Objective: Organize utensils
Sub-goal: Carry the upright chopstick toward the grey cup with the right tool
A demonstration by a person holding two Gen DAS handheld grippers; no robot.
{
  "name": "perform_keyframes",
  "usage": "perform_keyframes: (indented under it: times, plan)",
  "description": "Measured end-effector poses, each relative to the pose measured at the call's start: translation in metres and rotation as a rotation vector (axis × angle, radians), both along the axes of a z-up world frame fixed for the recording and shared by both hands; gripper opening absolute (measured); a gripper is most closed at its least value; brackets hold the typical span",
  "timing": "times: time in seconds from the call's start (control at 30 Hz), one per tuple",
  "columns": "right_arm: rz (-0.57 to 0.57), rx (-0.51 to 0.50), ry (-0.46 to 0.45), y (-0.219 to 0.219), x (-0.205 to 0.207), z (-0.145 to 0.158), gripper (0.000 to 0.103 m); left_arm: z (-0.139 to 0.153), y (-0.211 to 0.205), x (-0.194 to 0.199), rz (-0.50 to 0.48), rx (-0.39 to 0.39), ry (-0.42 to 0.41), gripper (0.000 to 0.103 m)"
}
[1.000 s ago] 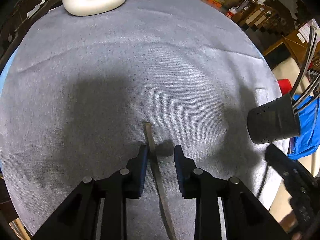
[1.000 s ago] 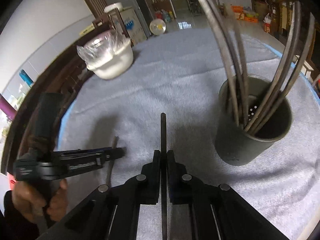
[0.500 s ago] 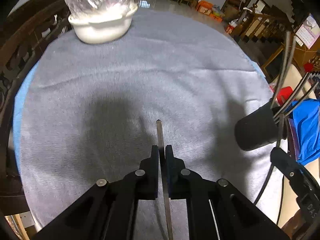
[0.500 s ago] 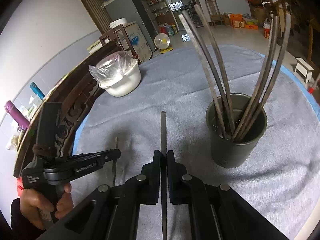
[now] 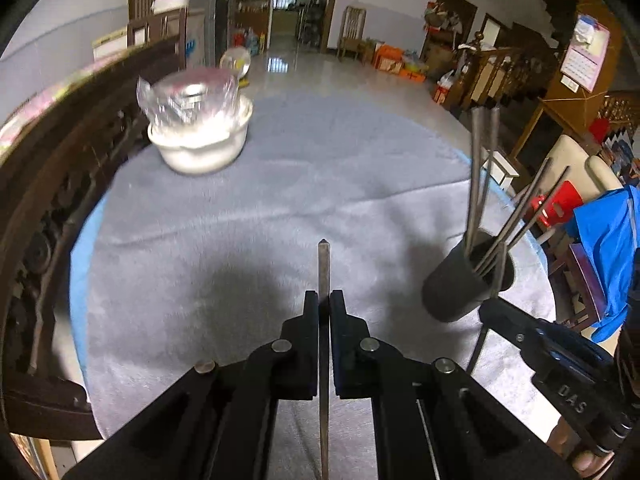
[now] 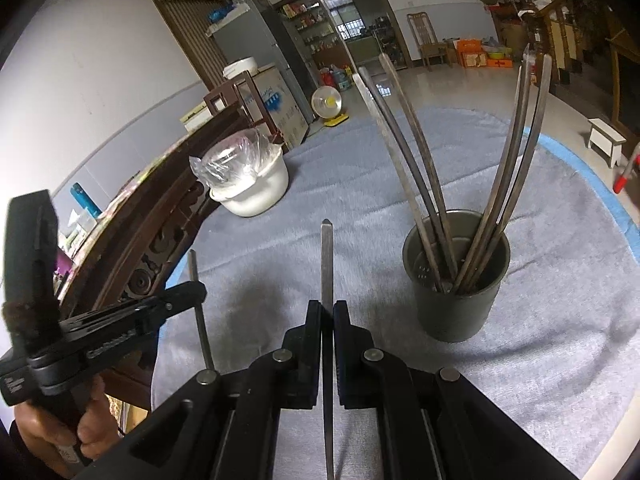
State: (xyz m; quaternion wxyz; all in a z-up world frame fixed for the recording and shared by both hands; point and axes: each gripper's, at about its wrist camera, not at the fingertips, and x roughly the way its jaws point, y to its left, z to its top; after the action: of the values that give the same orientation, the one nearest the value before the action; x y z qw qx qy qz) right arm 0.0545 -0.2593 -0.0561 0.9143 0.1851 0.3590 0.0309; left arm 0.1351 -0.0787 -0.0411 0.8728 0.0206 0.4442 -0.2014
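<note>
Four chopsticks [image 6: 404,152] already stand in the dark holder [image 6: 456,280] on your counter [image 6: 540,360]. Your left tool [image 5: 324,304] clamps one lifted chopstick [image 5: 323,264], your right tool [image 6: 327,312] another [image 6: 327,256]; both remain undelivered.

Daylight enters from the far doorway, glaring on the floor. Soft shadows pool on the grey tablecloth [image 5: 280,184]. The left view's bowl [image 5: 198,136] is motion-blurred; fisheye edges bend and darken.
</note>
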Motion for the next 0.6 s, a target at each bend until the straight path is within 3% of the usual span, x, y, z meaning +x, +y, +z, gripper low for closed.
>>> perform_keyframes:
  times: [0.6]
  plan:
    - [-0.008,-0.021,-0.085,-0.002,-0.028,0.027,0.006,0.036,0.001,-0.029,-0.003,-0.012,-0.106,0.005]
